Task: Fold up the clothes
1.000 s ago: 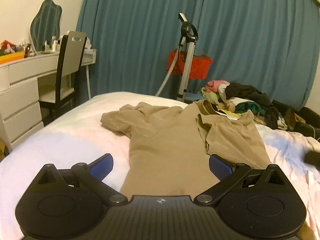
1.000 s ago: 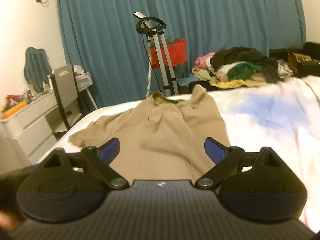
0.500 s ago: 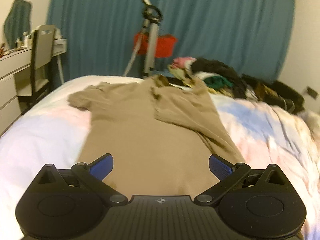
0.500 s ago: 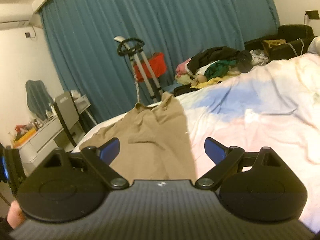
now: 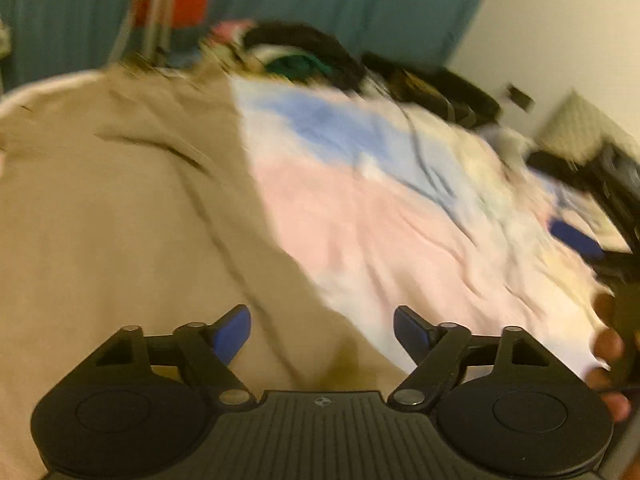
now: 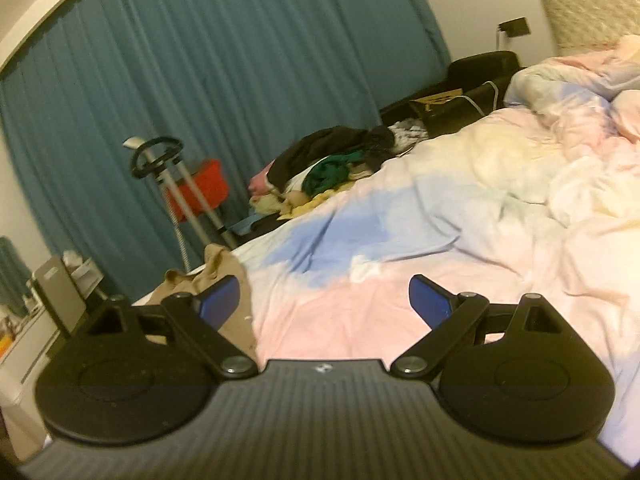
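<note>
Shirt (image 5: 120,220) on the bed (image 5: 380,220), two claws over it.

**Q:** Where does the tan shirt lie, and which claw is nearer?

**A:** It lies spread flat on the pastel pink-and-blue bed cover. In the left view the left claw (image 5: 322,334) hangs right above the shirt's right-hand edge, near the hem corner; the cloth fills the left half of that blurred view and runs under the left blue pad (image 5: 232,332). The right claw (image 6: 324,300) sits over bare cover, with the shirt off to its left, just showing past its left pad. I judge the left claw the nearer one.

**Q:** Which way does the shirt run?

**A:** Its long axis goes away from the left claw, from the hem close by towards the collar at the far side of the bed, near the clothes pile (image 6: 332,160) and the teal curtain (image 6: 240,80).

**Q:** Are the claws gripping anything?

**A:** No. The left claw's jaws are closing, with the shirt's edge below the gap, yet the pads do not press any cloth. The right claw is released, its jaws wide and nothing between them.

**Q:** What does the next move turn on?

**A:** Probably on the left claw pinching that near edge, so the side can be carried across the long axis.

**Q:** Any writing to read?

**A:** None is legible; only a small round mark sits on each claw body, too small to make out.
</note>
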